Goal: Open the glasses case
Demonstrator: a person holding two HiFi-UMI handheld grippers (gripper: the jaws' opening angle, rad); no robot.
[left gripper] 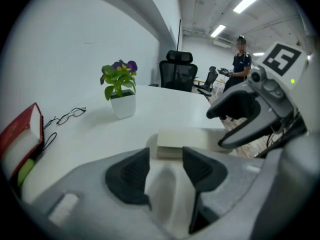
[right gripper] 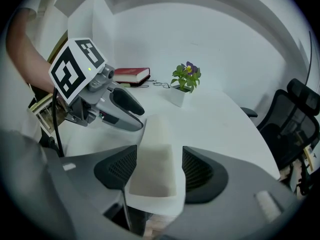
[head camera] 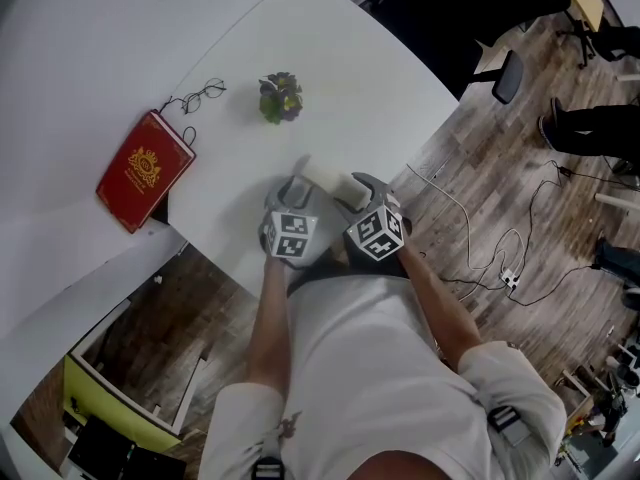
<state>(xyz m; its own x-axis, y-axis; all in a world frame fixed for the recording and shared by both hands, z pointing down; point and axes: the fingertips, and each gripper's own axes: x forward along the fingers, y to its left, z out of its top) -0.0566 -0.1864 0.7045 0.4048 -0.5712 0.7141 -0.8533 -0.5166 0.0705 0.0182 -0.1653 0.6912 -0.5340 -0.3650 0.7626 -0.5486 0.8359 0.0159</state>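
The cream glasses case (head camera: 330,178) is closed and sits low at the white table's (head camera: 330,58) front edge. In the right gripper view the case (right gripper: 156,154) runs lengthwise between the jaws and fills the gap. My right gripper (right gripper: 159,169) is shut on its near end. I cannot tell whether the case rests on the table. My left gripper (left gripper: 166,159) is open and holds nothing. The case (left gripper: 187,141) lies crosswise just past its fingertips. In the head view the left gripper (head camera: 290,190) is beside the case's left end, close to the right gripper (head camera: 358,190).
A red book (head camera: 145,168) lies at the left. Folded glasses (head camera: 205,94) and a small potted plant (head camera: 280,96) stand farther back. A black office chair (left gripper: 177,71) and a standing person (left gripper: 241,59) are beyond the table. Cables (head camera: 500,258) trail on the wooden floor at the right.
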